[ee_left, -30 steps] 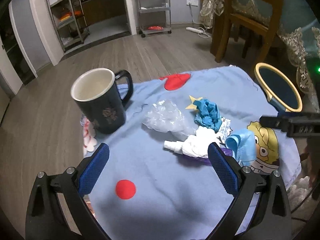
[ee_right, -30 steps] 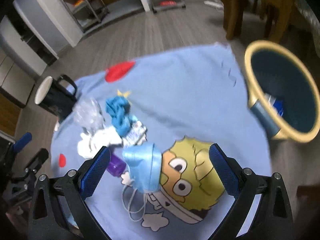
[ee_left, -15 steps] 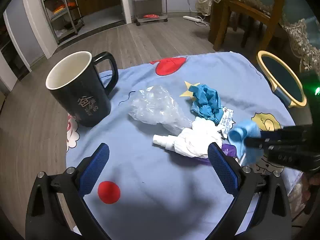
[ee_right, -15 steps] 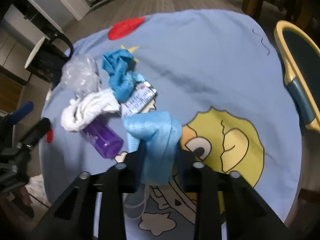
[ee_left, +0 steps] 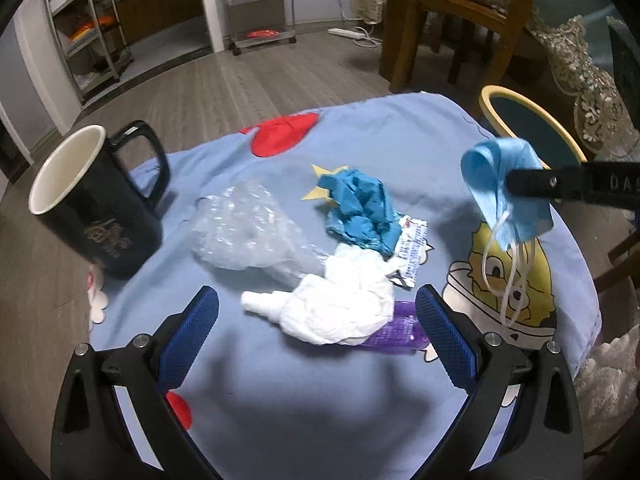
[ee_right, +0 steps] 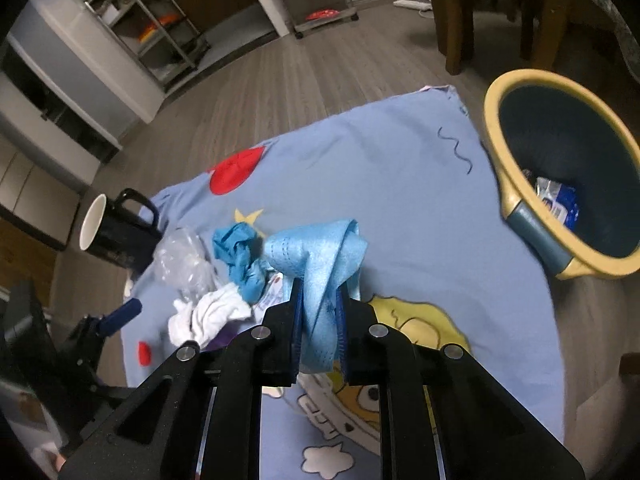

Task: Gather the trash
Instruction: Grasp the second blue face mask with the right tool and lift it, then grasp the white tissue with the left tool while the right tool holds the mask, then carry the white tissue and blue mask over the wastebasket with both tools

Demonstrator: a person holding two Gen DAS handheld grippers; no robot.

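Note:
A light blue face mask (ee_right: 316, 248) hangs above the table cloth, and my right gripper (ee_right: 319, 292) is closing its jaws on it with the pads pressing the fabric. In the left wrist view the mask (ee_left: 492, 176) dangles its ear loops at the right. My left gripper (ee_left: 316, 300) stands open just above a crumpled white tissue (ee_left: 340, 308) that lies over a purple bottle (ee_left: 396, 334). Beyond them lie a blue glove (ee_left: 356, 200), a clear plastic bag (ee_left: 244, 232) and a small printed wrapper (ee_left: 412, 244). The yellow-rimmed bin (ee_right: 504, 200) stands to the right of the table.
A black mug (ee_left: 100, 208) stands at the left edge of the blue cartoon cloth (ee_left: 360, 140). A wooden chair (ee_left: 440, 12) and a draped table are behind the bin. Some trash lies in the bin. Metal shelves stand at the back.
My right gripper went from wide open to shut on the face mask and lifted it off the cloth. My left gripper came down closer to the white tissue.

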